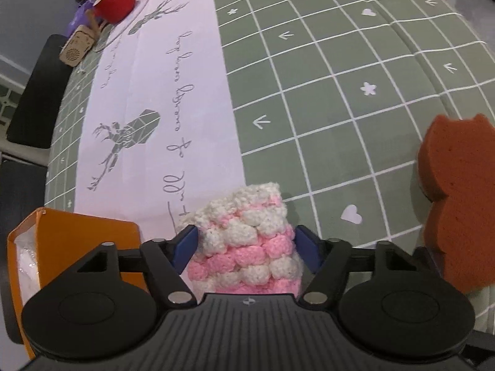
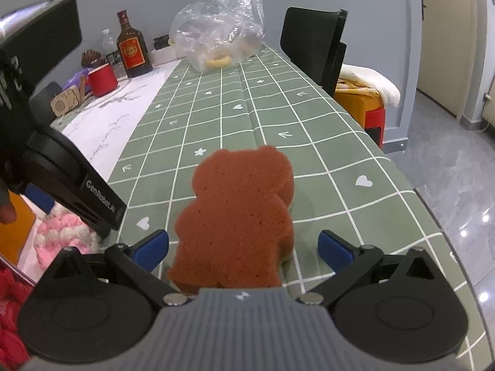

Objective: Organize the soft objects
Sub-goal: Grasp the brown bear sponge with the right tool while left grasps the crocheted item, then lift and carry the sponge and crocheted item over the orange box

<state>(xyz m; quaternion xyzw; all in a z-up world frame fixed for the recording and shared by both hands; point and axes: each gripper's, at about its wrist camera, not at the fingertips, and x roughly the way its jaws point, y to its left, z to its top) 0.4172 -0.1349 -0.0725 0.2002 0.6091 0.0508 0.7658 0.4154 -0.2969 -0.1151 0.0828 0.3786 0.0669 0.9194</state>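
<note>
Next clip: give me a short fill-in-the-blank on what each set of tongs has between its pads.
The left tongs straddle a pink and ____ knitted cloth.
The bear-shaped sponge between the right tongs is ____ in colour.
The tablecloth is green with a white ____ pattern.

Missing: white; reddish-brown; grid

The bear-shaped sponge is cut off by the right edge; the knitted cloth's base is hidden.

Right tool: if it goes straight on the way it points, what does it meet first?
The bear-shaped sponge: it already lies between the right tool's open blue fingers, apparently untouched. Beyond it, probably only the checked tablecloth.
</note>
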